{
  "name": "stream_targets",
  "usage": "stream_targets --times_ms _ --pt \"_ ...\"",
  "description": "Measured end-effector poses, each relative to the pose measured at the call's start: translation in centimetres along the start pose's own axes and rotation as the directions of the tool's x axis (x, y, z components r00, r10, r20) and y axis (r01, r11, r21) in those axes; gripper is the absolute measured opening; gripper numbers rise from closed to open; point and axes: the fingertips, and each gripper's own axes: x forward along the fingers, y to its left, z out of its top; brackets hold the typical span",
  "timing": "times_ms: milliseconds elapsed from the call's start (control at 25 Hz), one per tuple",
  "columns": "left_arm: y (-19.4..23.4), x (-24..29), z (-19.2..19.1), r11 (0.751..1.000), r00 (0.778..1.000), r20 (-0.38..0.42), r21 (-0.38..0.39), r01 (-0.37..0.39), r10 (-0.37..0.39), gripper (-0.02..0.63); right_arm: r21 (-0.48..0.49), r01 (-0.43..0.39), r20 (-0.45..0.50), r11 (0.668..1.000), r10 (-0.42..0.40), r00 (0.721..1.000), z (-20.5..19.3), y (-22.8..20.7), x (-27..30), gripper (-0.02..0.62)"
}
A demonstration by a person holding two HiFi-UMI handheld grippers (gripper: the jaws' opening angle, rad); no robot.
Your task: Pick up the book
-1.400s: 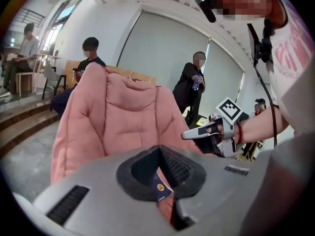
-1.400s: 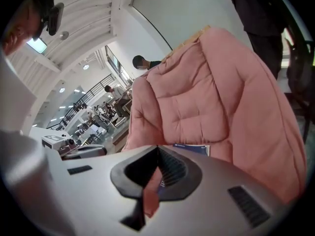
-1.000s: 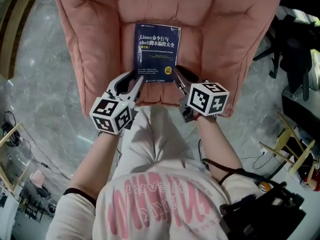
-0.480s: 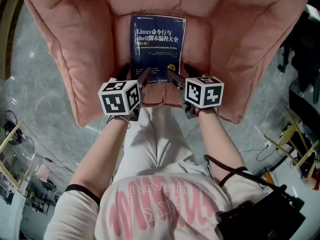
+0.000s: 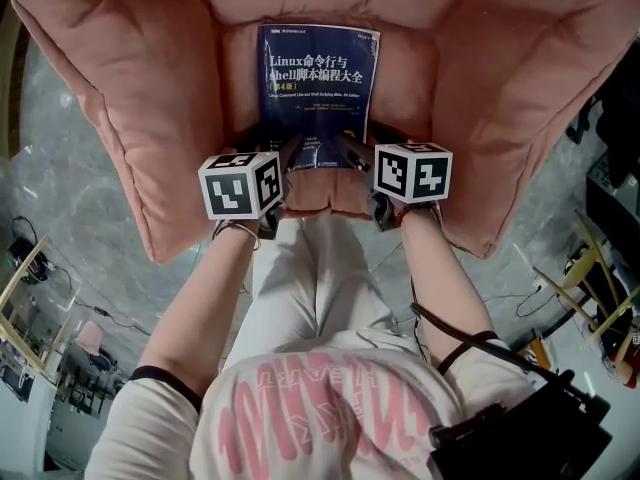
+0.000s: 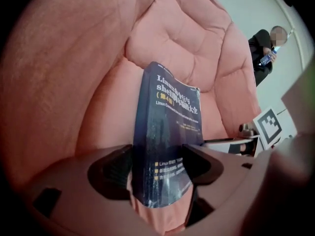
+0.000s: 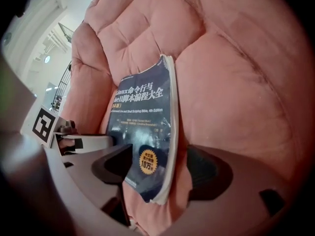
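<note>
A dark blue paperback book (image 5: pixel 315 78) lies on the seat of a pink armchair (image 5: pixel 150 118), cover up. My left gripper (image 5: pixel 280 158) is at its near left corner. In the left gripper view the book (image 6: pixel 167 132) stands edge-on between the wide jaws of that gripper (image 6: pixel 157 156), and the pads do not press on it. My right gripper (image 5: pixel 365 153) is at the near right corner. Its jaws are opening, and in the right gripper view the book (image 7: pixel 145 117) sits between them, with cushion showing beside the page edge inside the right gripper (image 7: pixel 160 163).
The chair's padded arms (image 5: pixel 520 118) rise on both sides of the seat. The holder's legs in light trousers (image 5: pixel 320 278) are just in front of the seat edge. Grey marble floor (image 5: pixel 60 188) with cables surrounds the chair. A person (image 6: pixel 263 48) stands far behind.
Both grippers have come down onto the book's near corners. Their jaws, narrow a second ago, now stand wide with the book between them.
</note>
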Motion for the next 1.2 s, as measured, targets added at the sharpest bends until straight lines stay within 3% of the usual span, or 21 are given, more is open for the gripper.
stream_targets --times_ms 240,520,680,840,1200 --pt "0.6 1.1 0.1 1.0 0.999 -0.043 -0.032 0.0 -0.002 0.335 -0.007 0.017 -0.043 1.0 -0.018 0.999 -0.1 -1.3 1.3 0.383" --pt "-0.2 1.1 0.8 0.992 0.995 -0.051 -0.1 0.083 -0.088 0.337 -0.013 -0.024 -0.084 1.0 0.022 0.996 -0.3 -0.7 1.8 0.39" --pt "-0.6 1.2 0.7 0.997 0.997 -0.044 -0.051 0.063 -0.066 0.327 -0.004 -0.028 -0.14 1.0 0.027 0.99 -0.3 -0.7 2.3 0.387" --pt "-0.8 0.7 0.6 1.0 1.0 -0.011 -0.011 0.026 -0.026 0.28 -0.02 -0.02 -0.103 1.0 0.018 0.995 -0.1 -0.5 1.7 0.35" --pt "-2.0 -2.6 1.7 0.999 0.994 0.107 0.037 0.02 -0.024 0.214 -0.026 0.113 0.032 0.993 -0.112 0.993 0.6 0.9 -1.7 0.134"
